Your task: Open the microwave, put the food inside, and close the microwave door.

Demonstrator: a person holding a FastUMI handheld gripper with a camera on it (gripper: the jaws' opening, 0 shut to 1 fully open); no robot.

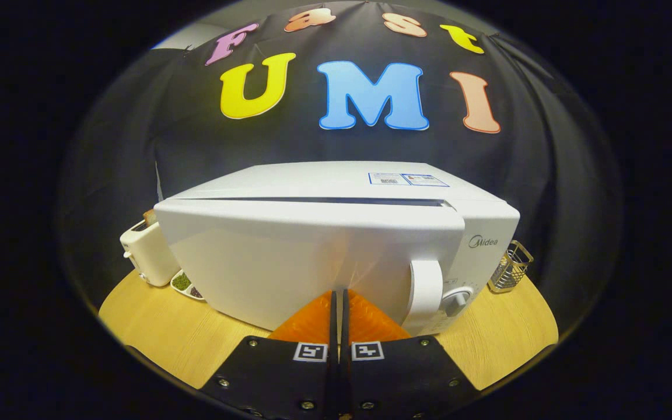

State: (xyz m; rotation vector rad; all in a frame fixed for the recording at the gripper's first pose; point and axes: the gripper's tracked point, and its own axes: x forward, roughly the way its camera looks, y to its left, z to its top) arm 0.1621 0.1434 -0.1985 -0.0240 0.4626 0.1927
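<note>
Your gripper (339, 294), low centre of frame, has its orange fingers (371, 321) pressed together, holding nothing, tips touching the microwave (336, 245) door (289, 262), which stands slightly ajar.

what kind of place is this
Likely a mock kitchen counter in a booth: a white microwave, a toaster and a wire utensil rack on a wooden table. The tool is shut.

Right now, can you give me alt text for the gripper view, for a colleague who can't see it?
The gripper, orange fingers closed together on nothing, has its tips at the slightly ajar door of a white microwave on a wooden table. A cream toaster stands left of it, a wire basket right.
</note>
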